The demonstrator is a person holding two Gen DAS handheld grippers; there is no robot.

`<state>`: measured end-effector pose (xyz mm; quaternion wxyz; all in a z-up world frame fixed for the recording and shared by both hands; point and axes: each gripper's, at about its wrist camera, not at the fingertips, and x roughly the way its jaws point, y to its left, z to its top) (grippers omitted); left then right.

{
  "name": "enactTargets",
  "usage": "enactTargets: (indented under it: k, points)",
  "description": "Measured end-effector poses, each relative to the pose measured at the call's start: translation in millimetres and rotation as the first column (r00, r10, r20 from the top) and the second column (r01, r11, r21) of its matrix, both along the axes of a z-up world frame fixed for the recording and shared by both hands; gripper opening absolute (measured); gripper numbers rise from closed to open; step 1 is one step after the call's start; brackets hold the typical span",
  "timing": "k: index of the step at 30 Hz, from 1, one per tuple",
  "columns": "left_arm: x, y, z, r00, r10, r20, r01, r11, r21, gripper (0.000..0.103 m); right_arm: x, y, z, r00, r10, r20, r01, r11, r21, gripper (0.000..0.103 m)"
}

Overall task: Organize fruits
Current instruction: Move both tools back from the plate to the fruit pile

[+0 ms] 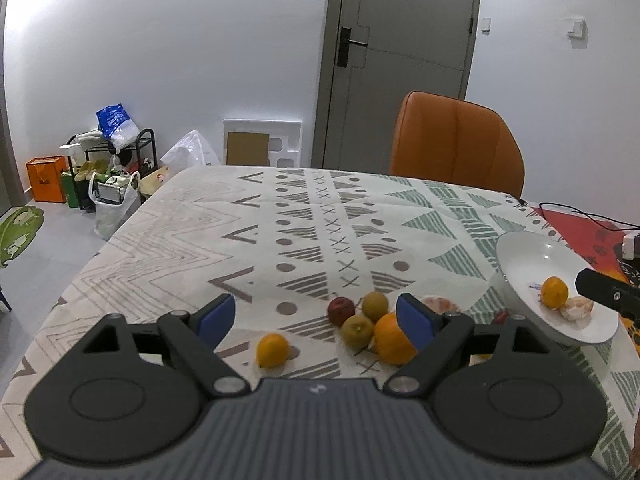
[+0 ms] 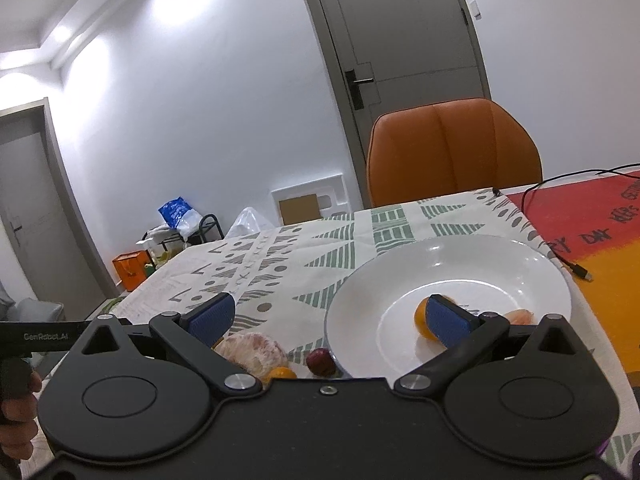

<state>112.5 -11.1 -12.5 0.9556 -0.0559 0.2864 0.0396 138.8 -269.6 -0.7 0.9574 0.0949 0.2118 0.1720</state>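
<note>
While the fruits lie in two spots: some sit in the bowl and some on the cloth.
Bowl: the white bowl (image 2: 472,256) holds a small orange (image 1: 555,291) and a peeled piece (image 1: 576,309) just beside it.
Pile on the cloth: a big orange (image 1: 390,338), two brownish-green fruits (image 1: 357,330) (image 1: 375,305) and a red fruit (image 1: 340,311) huddle close together.
Alone: a little yellow-orange fruit (image 1: 272,350) sits near the pile.
By the bowl: a peeled pomelo (image 2: 252,350) and a small red fruit (image 2: 320,362).
Left hand-held gripper (image 1: 316,320): spread wide, holding nothing, over the pile.
Right hand-held gripper (image 2: 328,320): spread wide, holding nothing, over the bowl's edge.
Counter (image 1: 224,232): has a patterned cloth.
Behind: an orange chair (image 1: 456,144) and a grey door (image 1: 400,40).
</note>
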Motion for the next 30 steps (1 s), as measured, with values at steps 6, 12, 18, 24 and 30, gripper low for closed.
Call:
enactTargets:
  k: [6, 12, 18, 24, 30]
  points:
    - [0, 9, -7, 1.000, 0.008, -0.019, -0.008, 1.000, -0.011, 0.087, 1, 5, -2, 1.000, 0.021, -0.010, -0.021, 1.000, -0.004, 0.103]
    - [1, 16, -16, 0.999, 0.012, -0.036, -0.013, 1.000, -0.023, 0.086, 3, 9, -5, 0.999, 0.044, -0.032, -0.044, 0.999, -0.001, 0.103]
    - [3, 21, -23, 0.999, 0.009, -0.043, -0.010, 0.999, -0.030, 0.086, 7, 14, -10, 0.994, 0.084, -0.068, -0.084, 0.996, 0.007, 0.103]
    - [5, 24, -30, 0.998, 0.003, -0.061, -0.005, 0.999, -0.046, 0.084, 9, 24, -15, 0.980, 0.167, -0.111, -0.166, 0.986, 0.012, 0.103]
    - [4, 30, -37, 0.997, 0.009, -0.079, -0.014, 0.998, -0.064, 0.078, 8, 37, -15, 0.972, 0.211, -0.108, -0.213, 0.977, -0.015, 0.099]
